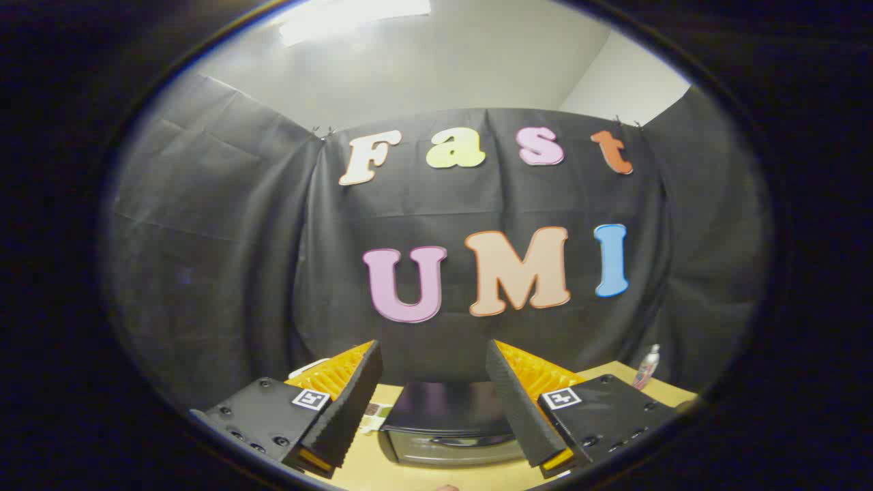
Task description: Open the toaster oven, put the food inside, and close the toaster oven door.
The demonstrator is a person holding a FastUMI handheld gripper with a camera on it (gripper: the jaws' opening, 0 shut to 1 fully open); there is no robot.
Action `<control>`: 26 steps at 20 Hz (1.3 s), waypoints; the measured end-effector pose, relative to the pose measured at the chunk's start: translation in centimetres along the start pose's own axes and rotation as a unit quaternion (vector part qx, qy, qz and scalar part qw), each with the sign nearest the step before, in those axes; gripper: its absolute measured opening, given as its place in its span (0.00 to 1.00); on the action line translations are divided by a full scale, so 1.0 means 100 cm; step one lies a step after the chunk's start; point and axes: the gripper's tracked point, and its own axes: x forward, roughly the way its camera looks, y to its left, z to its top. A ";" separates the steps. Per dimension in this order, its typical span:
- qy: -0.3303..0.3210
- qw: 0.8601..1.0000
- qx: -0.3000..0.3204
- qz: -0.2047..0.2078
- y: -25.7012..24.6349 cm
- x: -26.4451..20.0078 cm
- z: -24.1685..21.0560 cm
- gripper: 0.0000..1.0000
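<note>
My claw (433, 402) is released: its two fingers stand wide apart with nothing between their pads, and they touch nothing. The left finger (341, 409) and the right finger (522, 409) each have a dark ribbed pad on the inner face, orange ribbing behind it, and a black block with a small square marker on top.

Between my fingers and a little beyond them sits the toaster oven (447, 423) on the tabletop (436, 477). I look down on its dark, glossy top; below that I see the upper part of its front, with a handle bar running across the door. The door looks closed, flat against the front.

Just left of the oven, close beside my left finger, something small and flat lies on the tabletop (376, 417), pale with dark patches; I cannot tell what it is. Behind my left finger a bit of white rim (307, 368) peeks out.

Far off to the right, beyond my right finger, a small bottle (646, 368) stands upright near the back of the tabletop, against the black cloth wall (225, 273).
</note>
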 end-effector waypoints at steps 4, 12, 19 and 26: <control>0.021 1.000 -0.004 0.013 0.014 0.001 -0.017 0.97; 0.001 1.000 -0.002 0.010 0.011 -0.007 -0.029 0.97; 0.005 1.000 -0.020 0.022 0.021 0.000 -0.040 0.97; 0.045 0.998 -0.037 -0.023 -0.012 0.024 -0.105 0.97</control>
